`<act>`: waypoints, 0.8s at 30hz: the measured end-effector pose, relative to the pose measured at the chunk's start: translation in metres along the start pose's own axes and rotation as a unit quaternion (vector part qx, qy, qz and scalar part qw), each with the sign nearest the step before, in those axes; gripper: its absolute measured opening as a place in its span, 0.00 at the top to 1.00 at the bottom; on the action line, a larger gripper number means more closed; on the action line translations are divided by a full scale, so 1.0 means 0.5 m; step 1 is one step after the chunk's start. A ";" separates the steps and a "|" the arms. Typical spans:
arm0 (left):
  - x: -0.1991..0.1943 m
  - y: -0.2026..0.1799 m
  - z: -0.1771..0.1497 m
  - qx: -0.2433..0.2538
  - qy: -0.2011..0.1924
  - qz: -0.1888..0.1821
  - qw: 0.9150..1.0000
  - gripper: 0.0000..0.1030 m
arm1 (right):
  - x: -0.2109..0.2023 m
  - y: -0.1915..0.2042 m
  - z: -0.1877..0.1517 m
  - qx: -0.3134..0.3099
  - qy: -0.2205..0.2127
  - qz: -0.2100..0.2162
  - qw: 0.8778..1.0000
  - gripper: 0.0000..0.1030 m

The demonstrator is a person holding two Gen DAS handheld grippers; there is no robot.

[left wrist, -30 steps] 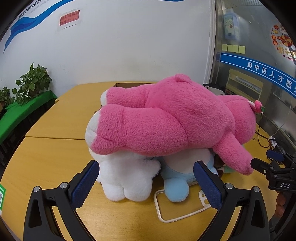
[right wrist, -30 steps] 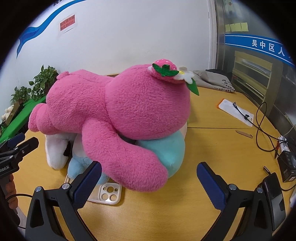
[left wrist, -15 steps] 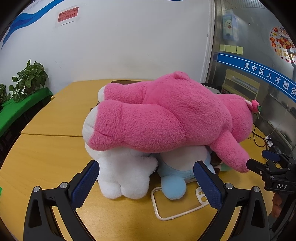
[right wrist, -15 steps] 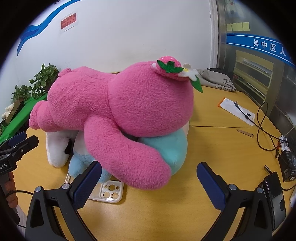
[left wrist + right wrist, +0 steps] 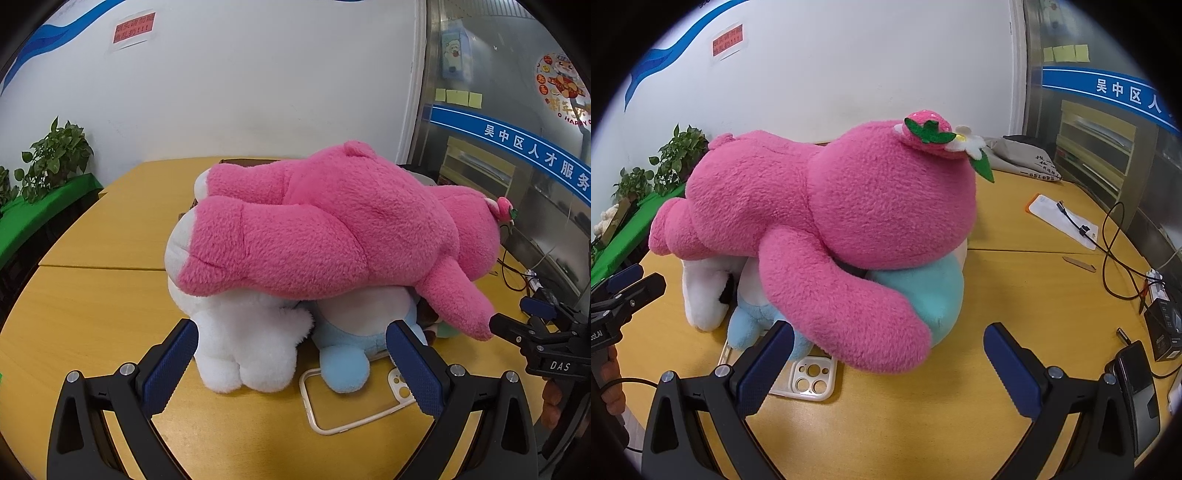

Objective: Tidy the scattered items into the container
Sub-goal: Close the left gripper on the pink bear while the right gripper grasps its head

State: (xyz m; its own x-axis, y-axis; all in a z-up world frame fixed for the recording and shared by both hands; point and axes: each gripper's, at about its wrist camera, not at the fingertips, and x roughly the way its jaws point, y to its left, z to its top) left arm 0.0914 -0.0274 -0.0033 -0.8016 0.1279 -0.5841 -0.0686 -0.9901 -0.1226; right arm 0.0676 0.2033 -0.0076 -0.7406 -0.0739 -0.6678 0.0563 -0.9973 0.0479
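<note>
A big pink plush bear (image 5: 332,229) (image 5: 827,206) lies face down across a white plush toy (image 5: 247,343) (image 5: 701,291) and a light-blue plush toy (image 5: 354,354) (image 5: 923,295) on the yellow table (image 5: 92,314). A clear phone case (image 5: 354,402) (image 5: 809,380) lies partly under the blue toy. Behind the pile only the brown rim of a cardboard box (image 5: 243,161) shows. My left gripper (image 5: 295,369) is open just in front of the white and blue toys. My right gripper (image 5: 890,365) is open near the pink arm, holding nothing.
Potted plants (image 5: 55,158) on a green shelf stand at the left. In the right wrist view a grey bag (image 5: 1027,162), a white card (image 5: 1063,218), black cables (image 5: 1115,258), a small black box (image 5: 1167,328) and a dark phone (image 5: 1137,391) lie on the table's right side.
Both grippers have backed off and risen slightly, so the plush pile sits a little lower and farther in each view. The toys have not moved, and both grippers stay open.
</note>
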 end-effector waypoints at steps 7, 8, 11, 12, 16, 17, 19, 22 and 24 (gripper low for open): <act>0.005 0.004 0.042 0.016 0.009 -0.013 1.000 0.00 | -0.008 -0.005 0.013 -0.001 -0.004 0.018 1.000 0.00; 0.003 0.003 0.054 0.016 0.008 -0.021 1.000 0.00 | -0.012 -0.006 0.018 -0.003 -0.007 0.026 1.000 0.00; 0.002 0.000 0.097 0.015 0.008 -0.058 0.998 0.00 | -0.031 -0.016 0.042 0.005 -0.028 0.041 0.999 0.00; 0.003 -0.002 0.114 0.016 0.007 -0.069 0.997 0.00 | -0.038 -0.023 0.053 0.012 -0.035 0.048 0.998 0.00; 0.040 -0.019 0.188 0.024 0.017 -0.110 0.994 0.00 | -0.061 -0.062 0.109 0.040 -0.071 0.075 0.994 0.00; 0.056 -0.024 0.204 0.030 0.022 -0.107 0.994 0.00 | -0.059 -0.074 0.127 0.047 -0.080 0.076 0.993 0.00; 0.093 -0.033 0.227 0.041 0.032 -0.100 0.994 0.00 | -0.038 -0.090 0.157 0.050 -0.079 0.084 0.992 0.00; 0.166 -0.033 0.238 0.033 0.072 -0.119 0.990 0.00 | 0.038 -0.100 0.188 0.042 -0.039 0.092 0.994 0.00; 0.196 -0.018 0.232 0.007 0.090 -0.156 0.984 0.00 | 0.089 -0.094 0.192 0.031 -0.017 0.088 0.996 0.00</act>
State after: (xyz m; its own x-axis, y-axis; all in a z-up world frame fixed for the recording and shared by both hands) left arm -0.0554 -0.0129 0.0336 -0.6227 0.4324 -0.6521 -0.3041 -0.9017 -0.3075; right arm -0.0322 0.2468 0.0318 -0.7447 -0.2465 -0.6203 0.1467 -0.9670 0.2082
